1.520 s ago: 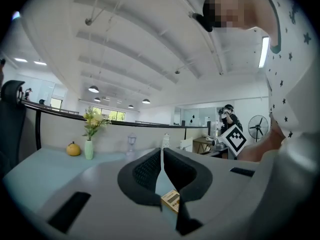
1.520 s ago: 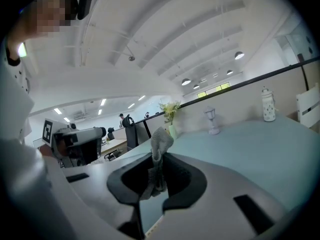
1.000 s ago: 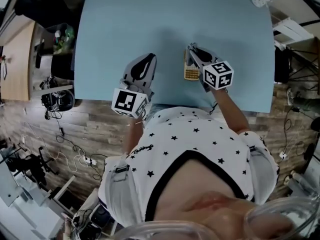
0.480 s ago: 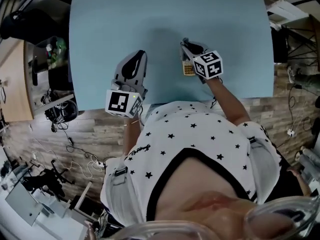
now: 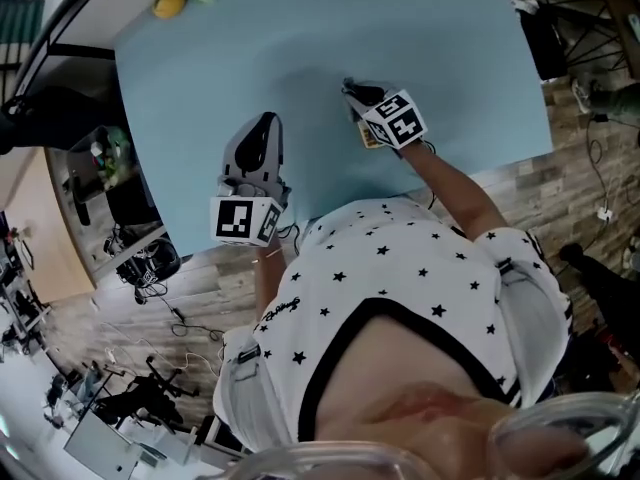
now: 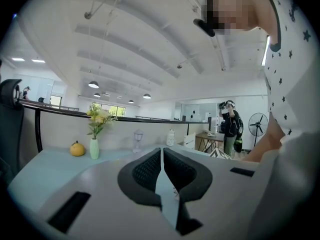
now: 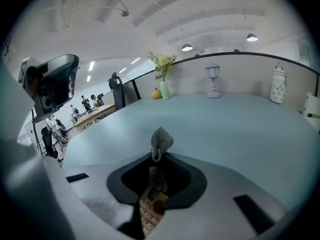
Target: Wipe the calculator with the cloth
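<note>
Both grippers sit a little higher and further left in the head view than a second ago, mostly because the head has swung. The right gripper point(image 5: 358, 94) now covers more of the calculator point(image 5: 371, 136), which looks like a wiping stroke under way.

Its jaws pinch the cloth point(image 7: 161, 140); a tuft stands above them and the calculator's keys point(image 7: 148, 215) show just below. The calculator lies on the table point(image 5: 300, 38), near its front edge.

The left gripper point(image 5: 260, 133) rests on the table, well apart from the calculator. Its jaws are pressed together with nothing between them.

At the far edge a vase point(image 6: 94, 148) holds flowers point(image 6: 98, 119), with an orange point(image 6: 77, 148) just beside it. Whether the white jar point(image 7: 278, 84) holds anything cannot be told.
</note>
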Demonstrator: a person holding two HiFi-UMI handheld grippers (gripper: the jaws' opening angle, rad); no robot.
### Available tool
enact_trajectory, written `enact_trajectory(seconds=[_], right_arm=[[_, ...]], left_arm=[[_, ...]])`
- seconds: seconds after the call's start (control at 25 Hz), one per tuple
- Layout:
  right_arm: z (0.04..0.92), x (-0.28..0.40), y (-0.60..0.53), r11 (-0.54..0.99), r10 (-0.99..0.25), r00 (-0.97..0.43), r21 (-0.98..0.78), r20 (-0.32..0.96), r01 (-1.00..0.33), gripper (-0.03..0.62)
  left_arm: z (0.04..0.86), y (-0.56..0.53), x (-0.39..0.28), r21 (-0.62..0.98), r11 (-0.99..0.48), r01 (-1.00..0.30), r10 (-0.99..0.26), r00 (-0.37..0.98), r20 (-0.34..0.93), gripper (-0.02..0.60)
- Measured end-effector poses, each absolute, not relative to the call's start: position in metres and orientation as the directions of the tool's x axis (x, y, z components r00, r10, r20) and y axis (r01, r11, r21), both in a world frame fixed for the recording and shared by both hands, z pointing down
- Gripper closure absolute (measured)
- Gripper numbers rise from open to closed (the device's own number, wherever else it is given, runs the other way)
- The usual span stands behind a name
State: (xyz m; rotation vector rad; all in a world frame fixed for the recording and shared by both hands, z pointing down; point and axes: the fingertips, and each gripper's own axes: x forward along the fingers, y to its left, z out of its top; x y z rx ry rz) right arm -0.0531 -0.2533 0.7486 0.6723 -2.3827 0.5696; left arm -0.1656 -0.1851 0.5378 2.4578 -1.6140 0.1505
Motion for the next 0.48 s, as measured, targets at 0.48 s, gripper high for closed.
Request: enact_trajectory(seconds=[0.48], right_arm=[[0.748,-0.023,-0.272,0.734,-0.405,-0.637,-0.183,0.656,-0.654,0.541]], left_arm=[[0.539,-0.18,-0.166,0.116,-0.402,-0.908,-0.889,0.417,0.189,0.541]])
